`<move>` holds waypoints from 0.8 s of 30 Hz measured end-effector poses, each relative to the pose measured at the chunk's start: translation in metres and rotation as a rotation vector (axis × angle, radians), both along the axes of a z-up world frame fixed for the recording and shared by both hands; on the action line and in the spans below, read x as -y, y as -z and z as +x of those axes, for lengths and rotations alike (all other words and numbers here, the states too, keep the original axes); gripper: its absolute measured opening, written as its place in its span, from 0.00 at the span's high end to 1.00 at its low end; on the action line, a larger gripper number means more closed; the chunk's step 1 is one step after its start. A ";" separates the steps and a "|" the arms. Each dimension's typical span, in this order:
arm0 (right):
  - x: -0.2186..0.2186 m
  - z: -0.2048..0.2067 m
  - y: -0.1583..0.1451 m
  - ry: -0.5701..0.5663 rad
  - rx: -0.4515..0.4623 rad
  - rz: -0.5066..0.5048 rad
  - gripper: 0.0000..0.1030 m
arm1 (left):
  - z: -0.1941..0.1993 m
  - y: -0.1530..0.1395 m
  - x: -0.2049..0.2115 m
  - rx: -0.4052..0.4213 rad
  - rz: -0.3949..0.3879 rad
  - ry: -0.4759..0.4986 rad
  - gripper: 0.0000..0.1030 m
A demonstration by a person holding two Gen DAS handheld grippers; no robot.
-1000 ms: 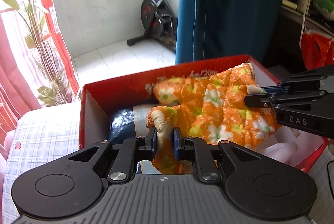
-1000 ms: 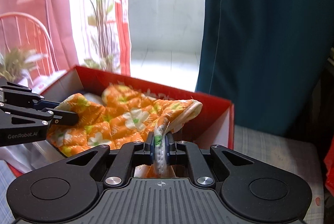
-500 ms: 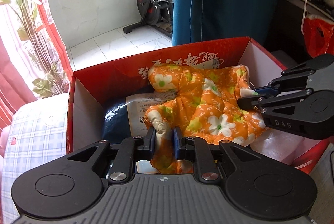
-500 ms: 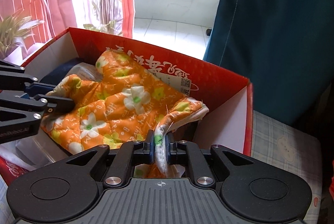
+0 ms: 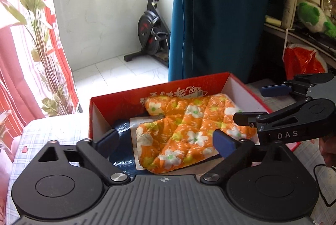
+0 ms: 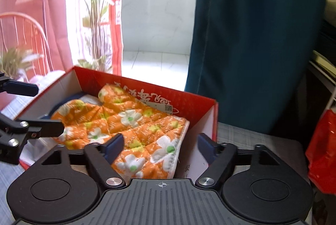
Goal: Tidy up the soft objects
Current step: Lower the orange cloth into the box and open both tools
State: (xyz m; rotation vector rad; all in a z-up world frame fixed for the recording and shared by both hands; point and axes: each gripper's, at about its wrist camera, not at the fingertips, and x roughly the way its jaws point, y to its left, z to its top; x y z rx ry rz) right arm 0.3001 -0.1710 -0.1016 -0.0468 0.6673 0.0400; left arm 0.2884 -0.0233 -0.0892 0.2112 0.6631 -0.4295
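Both tongs have just sprung wide and hold nothing: the orange floral quilted piece [image 5: 189,130] lies inside the red box [image 5: 117,103], long axis spanning left tongs [image 5: 168,141] to right tongs [image 6: 159,145]

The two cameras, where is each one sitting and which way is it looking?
Left wrist: sits on the left gripper, looking forward and down into the red box; its open fingers show, plus the right gripper at the right.
Right wrist: sits on the right gripper, facing the box too; the left gripper shows at the left.
Shared: the orange flowered cloth lying in the box, released.
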 end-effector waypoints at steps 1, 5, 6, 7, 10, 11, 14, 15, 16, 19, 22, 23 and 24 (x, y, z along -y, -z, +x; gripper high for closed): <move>0.001 -0.007 -0.004 0.008 0.014 0.009 0.12 | -0.005 -0.004 0.000 0.009 -0.001 -0.003 0.03; 0.003 -0.032 -0.020 0.034 0.063 0.061 0.01 | -0.027 -0.016 -0.003 0.038 -0.019 -0.023 0.00; 0.002 -0.039 -0.024 0.034 0.073 0.072 0.01 | -0.033 -0.020 -0.004 0.045 -0.026 -0.027 0.00; 0.001 -0.046 -0.028 0.033 0.082 0.083 0.01 | -0.039 -0.023 -0.005 0.054 -0.031 -0.034 0.00; -0.001 -0.067 -0.037 0.039 0.106 0.108 0.01 | -0.062 -0.032 -0.008 0.101 -0.046 -0.067 0.00; -0.001 -0.074 -0.039 0.039 0.113 0.116 0.01 | -0.070 -0.035 -0.011 0.114 -0.060 -0.075 0.00; -0.001 -0.097 -0.046 0.042 0.140 0.133 0.01 | -0.094 -0.044 -0.015 0.138 -0.092 -0.096 0.00; -0.002 -0.105 -0.047 0.043 0.149 0.137 0.01 | -0.102 -0.046 -0.016 0.148 -0.094 -0.101 0.00; -0.002 -0.112 -0.047 0.049 0.158 0.139 0.01 | -0.110 -0.047 -0.016 0.159 -0.089 -0.105 0.00; -0.003 -0.135 -0.048 0.053 0.180 0.150 0.01 | -0.134 -0.050 -0.015 0.202 -0.059 -0.112 0.00; -0.003 -0.159 -0.047 0.048 0.208 0.150 0.00 | -0.152 -0.049 -0.016 0.235 -0.042 -0.120 0.00; -0.003 -0.167 -0.046 0.048 0.220 0.150 0.00 | -0.158 -0.048 -0.017 0.241 -0.042 -0.123 0.00; -0.003 -0.175 -0.046 0.051 0.235 0.151 0.00 | -0.165 -0.048 -0.019 0.243 -0.047 -0.125 0.00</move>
